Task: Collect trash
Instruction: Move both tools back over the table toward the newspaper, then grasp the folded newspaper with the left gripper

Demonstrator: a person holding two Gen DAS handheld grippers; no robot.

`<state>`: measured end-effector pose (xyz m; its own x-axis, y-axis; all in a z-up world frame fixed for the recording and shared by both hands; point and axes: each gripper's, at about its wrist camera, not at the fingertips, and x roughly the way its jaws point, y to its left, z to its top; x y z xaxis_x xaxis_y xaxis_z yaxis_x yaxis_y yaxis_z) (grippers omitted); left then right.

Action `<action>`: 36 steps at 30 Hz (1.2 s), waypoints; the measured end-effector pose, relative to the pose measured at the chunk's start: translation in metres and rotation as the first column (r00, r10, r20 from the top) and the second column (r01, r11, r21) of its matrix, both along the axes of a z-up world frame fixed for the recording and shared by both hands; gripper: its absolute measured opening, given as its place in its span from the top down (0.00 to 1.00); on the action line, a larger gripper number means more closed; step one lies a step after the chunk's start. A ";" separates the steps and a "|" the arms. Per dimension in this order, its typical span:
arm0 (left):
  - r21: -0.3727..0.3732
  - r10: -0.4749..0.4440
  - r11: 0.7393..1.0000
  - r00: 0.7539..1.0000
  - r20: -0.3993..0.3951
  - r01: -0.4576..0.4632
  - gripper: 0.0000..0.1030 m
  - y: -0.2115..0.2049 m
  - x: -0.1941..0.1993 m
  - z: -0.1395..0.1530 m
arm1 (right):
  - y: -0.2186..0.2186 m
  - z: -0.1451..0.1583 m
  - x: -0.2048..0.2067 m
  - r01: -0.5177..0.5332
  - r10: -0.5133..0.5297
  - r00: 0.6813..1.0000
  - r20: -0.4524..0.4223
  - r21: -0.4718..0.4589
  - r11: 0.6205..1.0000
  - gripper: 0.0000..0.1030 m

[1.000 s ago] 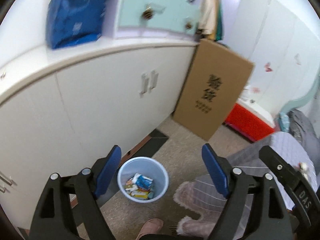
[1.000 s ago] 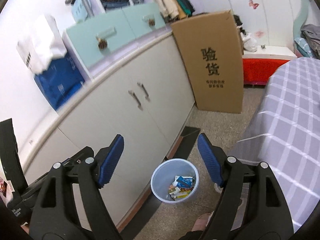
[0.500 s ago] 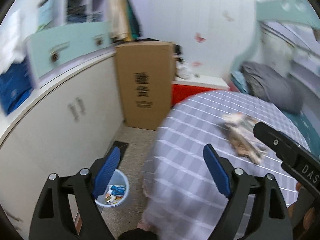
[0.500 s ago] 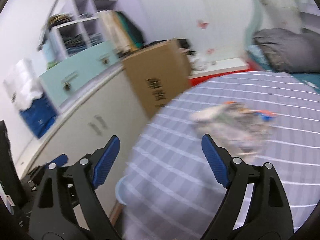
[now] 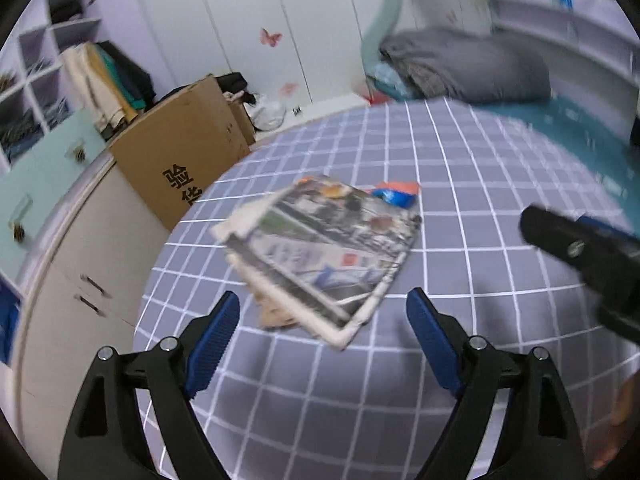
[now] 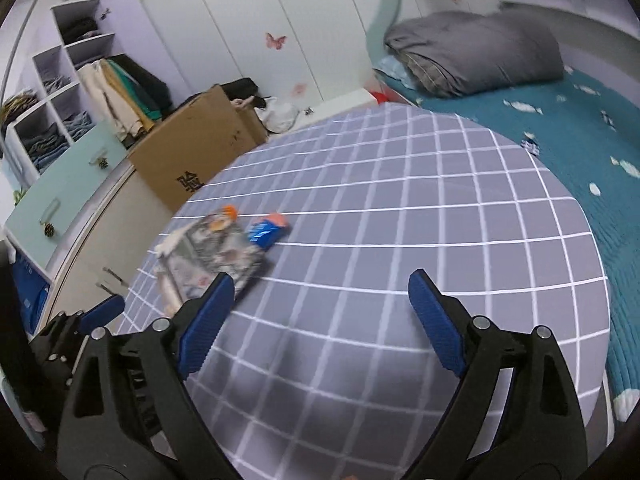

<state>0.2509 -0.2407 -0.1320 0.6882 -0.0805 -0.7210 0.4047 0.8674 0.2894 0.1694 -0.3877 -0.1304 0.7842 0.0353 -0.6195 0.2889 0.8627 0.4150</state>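
Both wrist views looked forward and downward across the checked surface (image 5: 460, 184) toward the wardrobe wall. The left view sat close over the newspaper pile (image 5: 320, 252); the right view saw that pile (image 6: 216, 256) farther left.

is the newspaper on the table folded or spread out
Folded: the newspaper lies flat on the checked tablecloth as a compact stack with layered edges.
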 end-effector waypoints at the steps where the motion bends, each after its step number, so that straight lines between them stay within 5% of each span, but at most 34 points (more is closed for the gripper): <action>1: 0.020 -0.002 1.000 1.000 -0.008 0.002 0.19 -0.008 0.002 -0.004 | -0.003 -0.002 0.001 0.001 -0.001 1.000 -0.006 0.003 1.000 0.15; 14: 0.194 0.042 0.979 0.997 0.062 -0.054 0.19 -0.049 0.031 -0.024 | -0.032 -0.016 0.026 -0.039 0.041 0.999 -0.029 0.050 0.998 0.14; 16: 0.169 0.033 0.985 0.999 0.027 -0.037 0.43 -0.047 0.035 -0.022 | -0.030 -0.018 0.031 -0.052 0.054 0.998 -0.038 0.055 0.997 0.14; 19: 0.142 0.045 0.989 0.998 0.036 -0.049 0.64 -0.037 0.038 -0.015 | -0.025 -0.019 0.034 -0.075 0.077 0.996 -0.041 0.049 0.996 0.14; 25: -0.074 0.052 0.996 0.997 0.055 -0.047 0.84 0.010 0.036 0.028 | -0.016 -0.014 0.036 -0.082 0.083 0.996 -0.039 0.044 0.996 0.14; 36: -0.374 0.210 0.913 0.974 0.088 -0.163 0.96 0.119 0.026 0.067 | 0.034 0.000 0.054 -0.162 0.161 0.986 -0.052 -0.016 0.987 0.14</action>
<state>0.2765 -0.1213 -0.0653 0.7976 -0.1818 -0.5751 0.2070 0.9781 -0.0222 0.2230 -0.3536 -0.1305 0.7372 0.1461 -0.6597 0.1649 0.9079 0.3854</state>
